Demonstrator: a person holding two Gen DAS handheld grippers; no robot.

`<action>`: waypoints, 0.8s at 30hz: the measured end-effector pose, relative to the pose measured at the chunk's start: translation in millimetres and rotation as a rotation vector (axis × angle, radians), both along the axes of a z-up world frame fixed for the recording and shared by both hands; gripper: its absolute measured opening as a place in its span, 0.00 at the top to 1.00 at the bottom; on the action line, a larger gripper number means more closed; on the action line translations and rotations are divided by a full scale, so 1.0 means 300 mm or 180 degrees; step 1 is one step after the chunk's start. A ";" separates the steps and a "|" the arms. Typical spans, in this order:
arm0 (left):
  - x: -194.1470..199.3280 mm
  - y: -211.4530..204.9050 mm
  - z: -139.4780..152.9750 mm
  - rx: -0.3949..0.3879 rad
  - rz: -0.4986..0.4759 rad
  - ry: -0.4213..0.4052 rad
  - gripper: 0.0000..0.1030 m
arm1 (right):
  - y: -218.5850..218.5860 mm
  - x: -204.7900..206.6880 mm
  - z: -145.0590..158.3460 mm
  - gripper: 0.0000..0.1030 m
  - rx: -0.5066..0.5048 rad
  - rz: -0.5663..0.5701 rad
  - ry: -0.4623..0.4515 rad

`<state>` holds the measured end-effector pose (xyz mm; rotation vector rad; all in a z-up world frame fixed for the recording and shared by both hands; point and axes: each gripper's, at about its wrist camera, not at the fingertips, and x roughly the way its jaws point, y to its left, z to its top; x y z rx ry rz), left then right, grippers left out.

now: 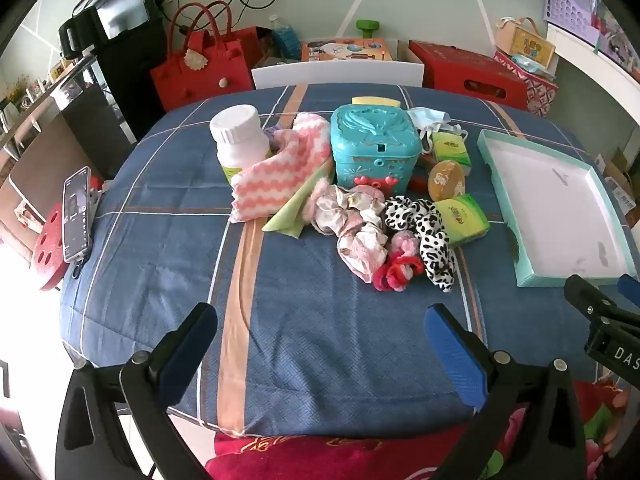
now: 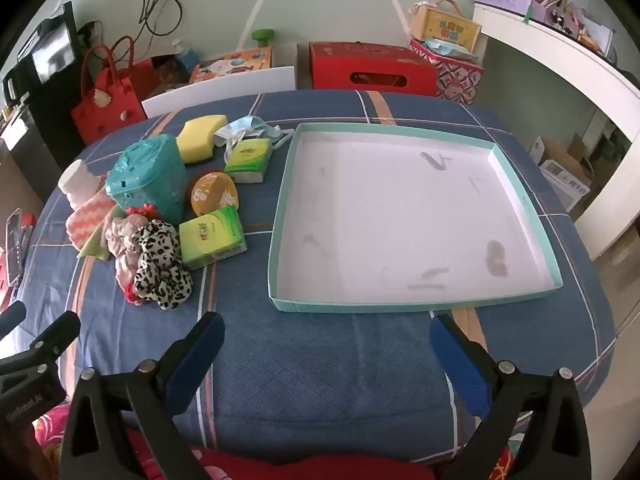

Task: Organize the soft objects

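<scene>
A heap of soft things lies mid-table: a pink zigzag cloth (image 1: 276,168), a pale floral scrunchie (image 1: 352,224), a leopard-print scrunchie (image 1: 428,236) (image 2: 160,264), a red hair tie (image 1: 396,272), a yellow sponge (image 2: 202,138), a face mask (image 2: 248,130) and green tissue packs (image 1: 466,218) (image 2: 212,236). A shallow teal-rimmed box lid (image 2: 516,184) (image 1: 496,168) with a white floor lies to the right with nothing in it. My left gripper (image 1: 320,340) hangs open over the near cloth, short of the heap. My right gripper (image 2: 326,346) is open in front of the lid.
A teal plastic box (image 1: 374,148), a white bottle (image 1: 240,136) and a round brown tin (image 1: 446,180) stand among the soft things. A phone (image 1: 76,212) sits at the table's left edge. Red bags and boxes (image 2: 372,68) line the far wall.
</scene>
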<state>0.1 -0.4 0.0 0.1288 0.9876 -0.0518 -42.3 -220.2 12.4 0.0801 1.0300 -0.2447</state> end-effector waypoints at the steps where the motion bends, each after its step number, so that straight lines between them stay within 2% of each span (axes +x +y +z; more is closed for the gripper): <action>1: 0.000 0.000 0.000 -0.0002 0.0002 -0.0003 0.00 | -0.001 0.001 -0.001 0.00 0.0005 0.0000 0.0004; 24: 0.005 0.011 -0.011 -0.0039 0.0006 0.0056 0.00 | 0.004 0.004 -0.010 0.00 0.0003 -0.0004 0.0062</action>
